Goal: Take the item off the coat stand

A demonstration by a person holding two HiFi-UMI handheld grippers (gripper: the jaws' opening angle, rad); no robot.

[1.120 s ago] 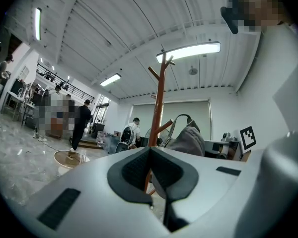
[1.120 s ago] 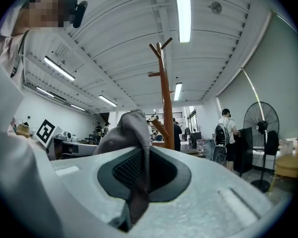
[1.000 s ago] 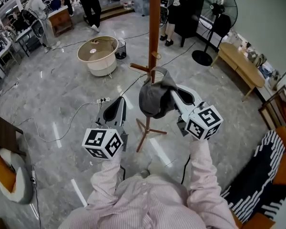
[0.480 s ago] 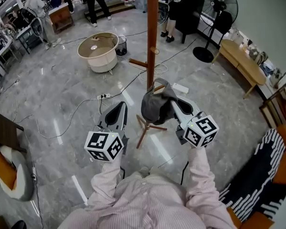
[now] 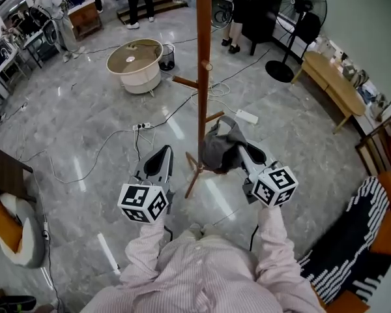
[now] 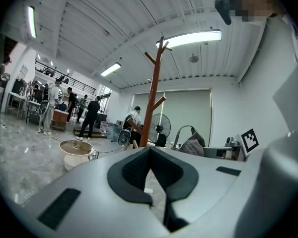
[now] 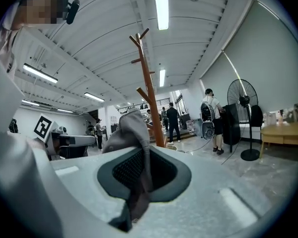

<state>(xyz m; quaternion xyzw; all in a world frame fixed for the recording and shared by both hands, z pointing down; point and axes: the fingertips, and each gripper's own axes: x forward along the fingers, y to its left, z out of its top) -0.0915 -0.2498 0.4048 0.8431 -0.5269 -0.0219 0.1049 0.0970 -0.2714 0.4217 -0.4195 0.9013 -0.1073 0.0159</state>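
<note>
Holding one grey cap (image 5: 220, 152) in my right tongs (image 5: 237, 149), which are clenched on a fold of its fabric. The cap hangs just right of the coat stand (image 5: 202, 77), beside a low peg (image 5: 214, 117); I cannot tell whether they touch. My left tongs (image 5: 163, 154) are clenched together, empty, left of the stand, above the grey floor (image 5: 85, 129).

Grey floor (image 5: 72, 129) carries coat stand (image 5: 202, 64), tub (image 5: 135, 67), fan (image 5: 279, 71).

The left tongs (image 6: 150, 155) have their jaws together with nothing between them. Beyond stands the brown coat stand (image 6: 153, 100), with a grey cloth item (image 6: 193, 146) near its right.
</note>
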